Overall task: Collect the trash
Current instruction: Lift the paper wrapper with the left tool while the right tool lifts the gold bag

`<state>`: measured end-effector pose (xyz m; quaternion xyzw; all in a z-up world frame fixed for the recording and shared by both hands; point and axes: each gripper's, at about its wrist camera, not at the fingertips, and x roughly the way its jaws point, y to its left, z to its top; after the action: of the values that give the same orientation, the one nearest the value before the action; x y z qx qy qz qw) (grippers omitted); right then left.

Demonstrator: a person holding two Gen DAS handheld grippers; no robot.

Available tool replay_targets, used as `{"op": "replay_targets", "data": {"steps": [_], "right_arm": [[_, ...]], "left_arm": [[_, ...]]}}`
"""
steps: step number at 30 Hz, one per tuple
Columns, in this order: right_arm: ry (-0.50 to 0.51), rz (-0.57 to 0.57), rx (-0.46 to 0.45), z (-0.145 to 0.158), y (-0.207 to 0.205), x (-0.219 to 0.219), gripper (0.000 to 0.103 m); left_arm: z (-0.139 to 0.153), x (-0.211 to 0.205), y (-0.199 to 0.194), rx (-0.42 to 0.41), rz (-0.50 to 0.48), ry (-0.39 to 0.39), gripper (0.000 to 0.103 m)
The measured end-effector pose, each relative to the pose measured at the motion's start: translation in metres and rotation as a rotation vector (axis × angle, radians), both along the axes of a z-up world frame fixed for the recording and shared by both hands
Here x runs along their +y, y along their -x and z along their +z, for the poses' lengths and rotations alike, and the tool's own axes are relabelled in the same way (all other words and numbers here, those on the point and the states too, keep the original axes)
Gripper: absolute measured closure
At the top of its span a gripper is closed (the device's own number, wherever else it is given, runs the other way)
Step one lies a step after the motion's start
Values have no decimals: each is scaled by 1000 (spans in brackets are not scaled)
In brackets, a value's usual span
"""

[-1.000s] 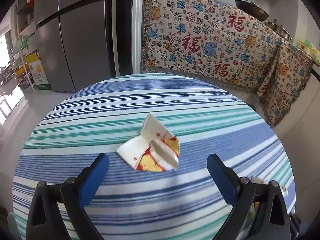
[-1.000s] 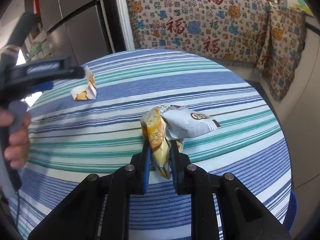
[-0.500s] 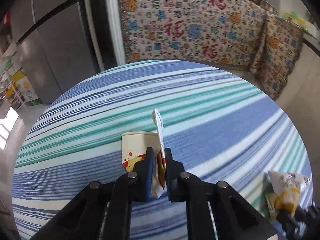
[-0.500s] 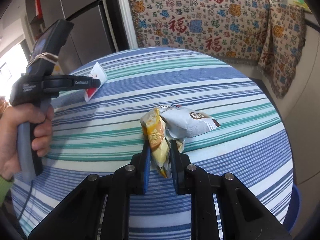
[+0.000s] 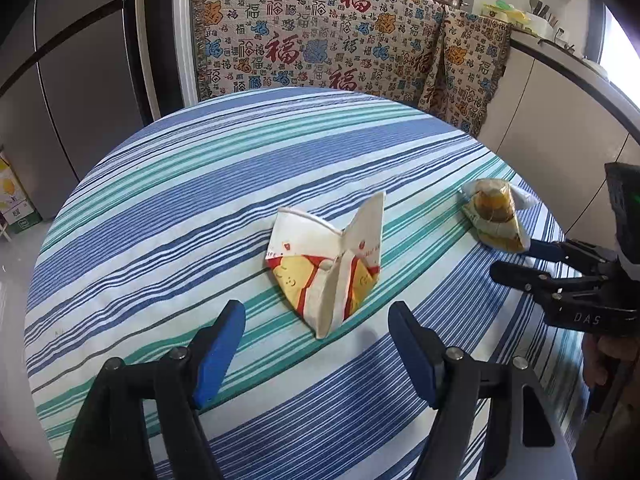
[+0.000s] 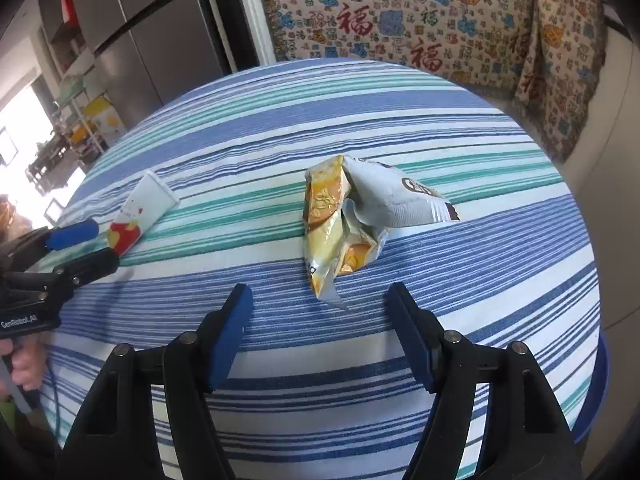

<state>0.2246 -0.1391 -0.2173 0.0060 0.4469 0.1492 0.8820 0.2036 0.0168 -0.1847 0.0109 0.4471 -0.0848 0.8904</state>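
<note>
We are holding the left gripper low in the frame with its blue pads spread wide apart, gripping nothing, and the flattened paper cup is lying on the striped tablecloth straight ahead, just above the gap between the pads at the centre of the left wrist view. Its pointed lower corner is aiming down toward us, slightly right of the gap's middle, while its open rim is fanning toward the upper part of the frame, so its long axis is running roughly along the line of the fingers. The cup is looking crushed, white with red and yellow print, one flap standing up. We are keeping the right gripper open too, jaws wide and empty, with the crumpled snack bag resting on the cloth just above them, a silver tail dipping toward the gap. The bag is yellow and pale grey, creased and puffed. Each piece is sitting nearest its own gripper, so we judge a short push forward and a squeeze is what each side is needing.
</note>
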Motion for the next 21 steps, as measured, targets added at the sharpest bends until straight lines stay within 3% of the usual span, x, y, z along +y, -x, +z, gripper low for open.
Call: {"op": "replay_targets", "data": {"steps": [6, 11, 14, 17, 21], "right_arm": [[95, 28, -20, -6, 4, 16, 14], [95, 30, -6, -9, 2, 18, 4], [97, 44, -1, -9, 0, 15, 6], [67, 46, 19, -2, -4, 4, 15], [66, 45, 0, 16, -5, -8, 16]], "left_arm": [[-9, 6, -2, 19, 18, -20, 27], [-9, 7, -1, 21, 15, -37, 27], [-3, 10, 0, 26, 18, -7, 27], [11, 10, -1, 3, 6, 27, 27], [23, -2, -8, -15, -38, 29, 27]]}}
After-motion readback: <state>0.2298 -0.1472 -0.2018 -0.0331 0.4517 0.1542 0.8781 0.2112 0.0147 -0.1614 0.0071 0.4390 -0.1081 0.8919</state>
